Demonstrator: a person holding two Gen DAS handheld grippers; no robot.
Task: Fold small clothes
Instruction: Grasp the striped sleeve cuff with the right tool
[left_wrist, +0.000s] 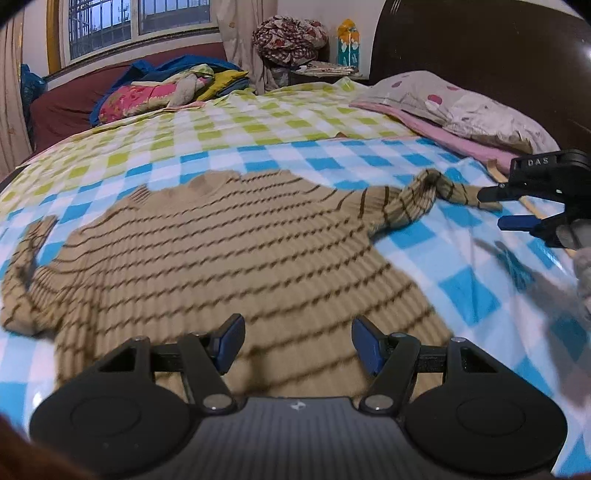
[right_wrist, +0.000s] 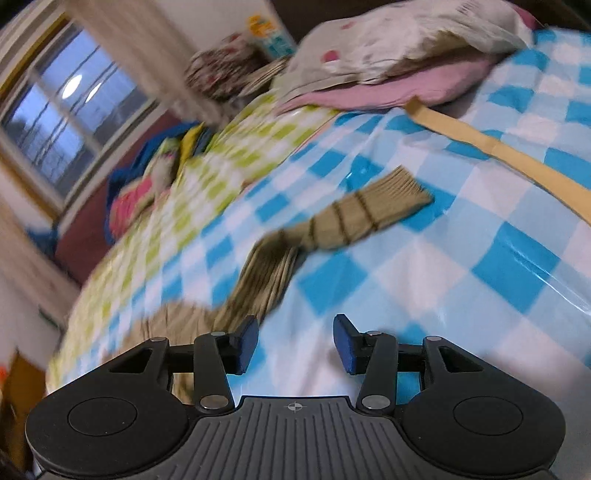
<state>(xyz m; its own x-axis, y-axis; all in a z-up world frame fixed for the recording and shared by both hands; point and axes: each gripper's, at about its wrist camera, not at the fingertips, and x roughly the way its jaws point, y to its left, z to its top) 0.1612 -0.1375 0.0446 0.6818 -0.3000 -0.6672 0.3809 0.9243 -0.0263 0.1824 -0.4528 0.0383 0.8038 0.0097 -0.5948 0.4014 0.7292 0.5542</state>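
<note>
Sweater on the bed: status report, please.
Left gripper open, right gripper open, both empty. Sweater spread flat, unfolded. Wooden stick beside right sleeve.

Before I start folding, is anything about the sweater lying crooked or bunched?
Yes. The striped sweater lies mostly flat on the checked sheet, but its right sleeve is twisted and bunched partway along, and the left sleeve curls back on itself. Both grippers are open and hold nothing.
</note>
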